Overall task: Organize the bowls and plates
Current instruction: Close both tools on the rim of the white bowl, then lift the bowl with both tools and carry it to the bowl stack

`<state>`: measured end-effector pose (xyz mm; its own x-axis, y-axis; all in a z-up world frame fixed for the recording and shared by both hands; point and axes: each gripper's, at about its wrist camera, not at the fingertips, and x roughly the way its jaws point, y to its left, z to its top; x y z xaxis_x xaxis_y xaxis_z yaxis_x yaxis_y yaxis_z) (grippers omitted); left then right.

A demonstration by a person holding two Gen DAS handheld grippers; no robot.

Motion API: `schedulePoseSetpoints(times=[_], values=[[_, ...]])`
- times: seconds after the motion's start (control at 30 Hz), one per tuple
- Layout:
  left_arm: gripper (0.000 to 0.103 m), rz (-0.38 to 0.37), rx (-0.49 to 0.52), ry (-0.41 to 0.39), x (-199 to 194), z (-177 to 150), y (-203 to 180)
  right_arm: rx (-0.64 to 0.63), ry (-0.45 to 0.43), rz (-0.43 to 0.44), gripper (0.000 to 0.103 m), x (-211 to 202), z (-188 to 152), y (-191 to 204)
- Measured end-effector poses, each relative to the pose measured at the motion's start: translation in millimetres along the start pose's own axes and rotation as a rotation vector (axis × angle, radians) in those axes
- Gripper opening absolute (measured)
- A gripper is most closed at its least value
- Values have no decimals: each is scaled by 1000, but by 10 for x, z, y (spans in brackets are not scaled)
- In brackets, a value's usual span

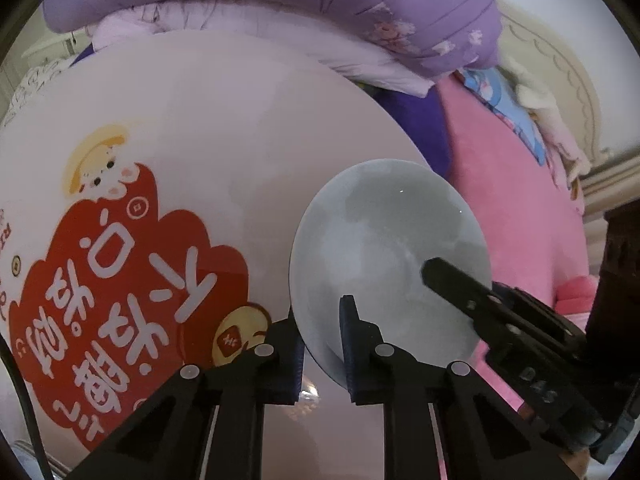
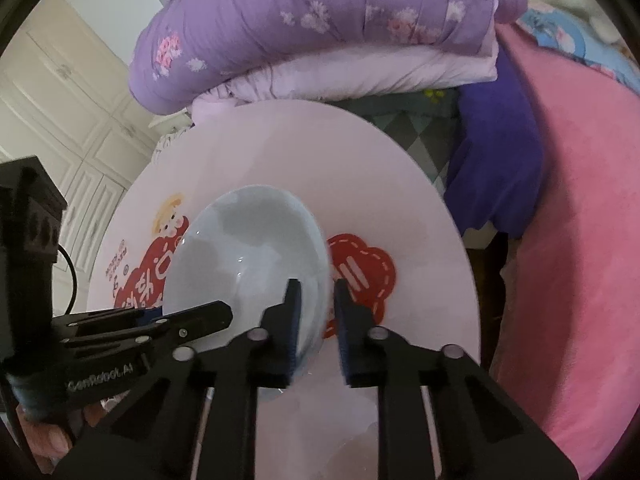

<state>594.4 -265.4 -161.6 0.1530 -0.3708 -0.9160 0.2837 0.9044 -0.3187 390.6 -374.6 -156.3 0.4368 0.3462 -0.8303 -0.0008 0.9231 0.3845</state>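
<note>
1. While we hold both grippers over the round pink table (image 2: pixel 400 184), the pale blue-grey bowl (image 1: pixel 384 248) sits on it beside the red printed design (image 1: pixel 120 300).
2. Our left gripper (image 1: pixel 320 344) has its fingers drawn narrow on the bowl's near-left rim, one pad outside the wall and one inside.
3. Our right gripper (image 2: pixel 316 320) is likewise pinched narrow on the opposite rim, one finger inside the bowl, one outside over the red patch.
4. Behind the table we see a folded purple quilt (image 2: pixel 320 20) and a pink blanket (image 2: pixel 580 240).
</note>
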Motion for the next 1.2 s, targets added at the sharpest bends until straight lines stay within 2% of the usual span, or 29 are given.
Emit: schedulePoseSetpoints(times=[0.23,0.5,0.77,1.2], values=[[12,3,-16,-6,-39,-80,29,1,-16,-10,12,-80,-40,71],[12,-1,-26,-26,-284,-191,93,-29,-32,-16,12,-192,-62,269],[12,-22,-33,-49,-669,-386,181,-70,-60,-20,12,-411,-143,514],[12,-49,-8,-124,-1507,-848,327,-153,-123,-3,12,-901,-373,964]])
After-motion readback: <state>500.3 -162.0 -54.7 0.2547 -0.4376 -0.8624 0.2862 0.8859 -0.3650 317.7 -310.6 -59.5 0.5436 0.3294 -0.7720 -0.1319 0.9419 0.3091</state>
